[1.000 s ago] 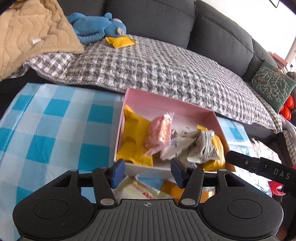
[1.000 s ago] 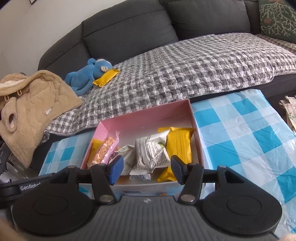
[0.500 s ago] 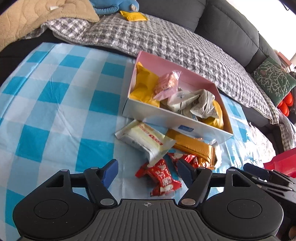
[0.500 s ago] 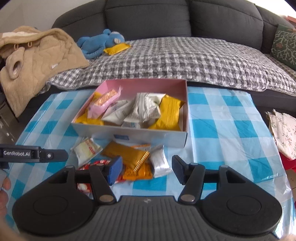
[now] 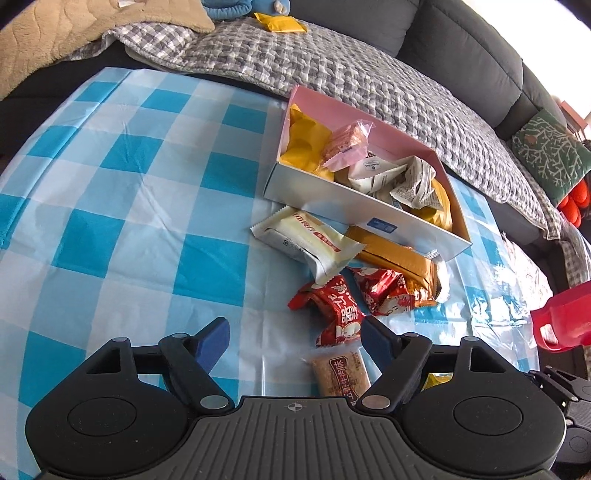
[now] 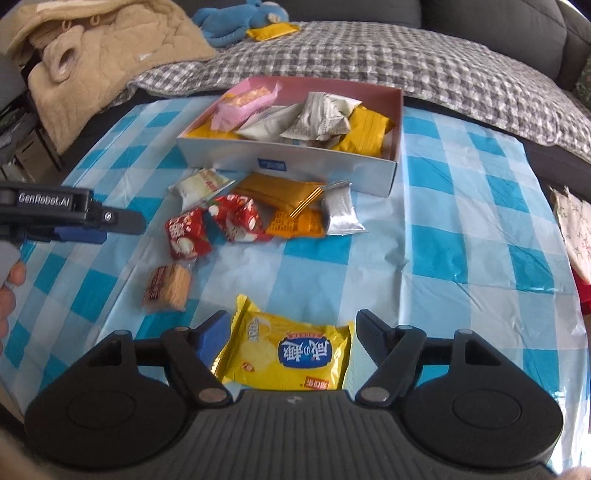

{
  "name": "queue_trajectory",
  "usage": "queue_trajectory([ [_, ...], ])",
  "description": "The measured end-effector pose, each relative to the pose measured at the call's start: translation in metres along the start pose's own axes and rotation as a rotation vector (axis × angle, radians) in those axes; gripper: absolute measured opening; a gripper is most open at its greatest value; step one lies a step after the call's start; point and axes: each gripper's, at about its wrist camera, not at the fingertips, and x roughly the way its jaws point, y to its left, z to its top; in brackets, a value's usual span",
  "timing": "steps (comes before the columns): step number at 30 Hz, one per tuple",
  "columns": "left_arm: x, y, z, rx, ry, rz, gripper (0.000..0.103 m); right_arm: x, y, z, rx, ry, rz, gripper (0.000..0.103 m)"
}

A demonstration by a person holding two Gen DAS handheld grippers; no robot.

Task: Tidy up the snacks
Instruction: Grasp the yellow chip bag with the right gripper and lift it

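Observation:
A pink-lined white box (image 5: 354, 206) (image 6: 321, 168) holds several snack packets. Loose snacks lie on the blue checked tablecloth in front of it: a cream packet (image 5: 306, 240), two red packets (image 5: 336, 306) (image 6: 236, 218), an orange packet (image 6: 284, 192), a silver packet (image 6: 341, 214), a brown biscuit packet (image 5: 340, 371) (image 6: 166, 288) and a yellow packet (image 6: 291, 354). My left gripper (image 5: 295, 341) is open above the cloth, the brown biscuit packet near its right finger. My right gripper (image 6: 291, 332) is open, with the yellow packet between its fingers.
A grey sofa with a checked blanket (image 6: 388, 62) runs behind the table. On it lie a beige fleece (image 6: 103, 48), a blue plush toy (image 6: 236, 18) and a yellow packet (image 6: 273, 31). A red object (image 5: 561, 317) stands at the table's right.
Both grippers have pulled back from the box toward the table's near side. The loose snacks in front of the box, then the brown and yellow packets, have come into view.

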Motion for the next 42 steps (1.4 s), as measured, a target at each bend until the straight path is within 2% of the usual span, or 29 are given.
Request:
queue_trajectory([
  [5,-0.003,-0.001,-0.006,0.011,0.008,-0.003,0.081,0.0,0.015,-0.015,-0.16,0.038,0.042,0.073],
  [8,-0.002,-0.001,-0.007,0.012,0.013,-0.002,0.082,0.002,0.027,-0.023,-0.279,0.034,-0.007,0.072],
  [13,0.001,0.001,-0.005,-0.003,0.015,-0.004,0.082,0.015,0.026,-0.026,-0.368,0.037,-0.111,0.072],
  [20,0.004,0.007,0.006,-0.072,0.005,-0.035,0.082,0.024,0.03,-0.019,-0.429,-0.021,-0.142,0.07],
  [21,0.005,0.007,0.007,-0.083,0.003,-0.036,0.082,0.025,0.029,-0.017,-0.428,-0.028,-0.138,0.068],
  [24,0.009,0.01,0.011,-0.105,0.003,-0.031,0.082,0.03,0.023,-0.007,-0.361,-0.013,-0.102,0.048],
  [29,0.012,0.017,0.018,-0.152,-0.008,-0.044,0.082,0.034,0.01,0.003,-0.244,0.007,-0.075,0.04],
  [36,0.021,0.015,0.033,-0.236,-0.025,-0.117,0.082,0.031,0.003,0.014,-0.106,-0.005,0.004,0.037],
  [42,0.045,0.008,0.047,-0.268,-0.019,-0.102,0.084,0.031,0.002,0.02,-0.056,-0.021,0.003,0.036],
])
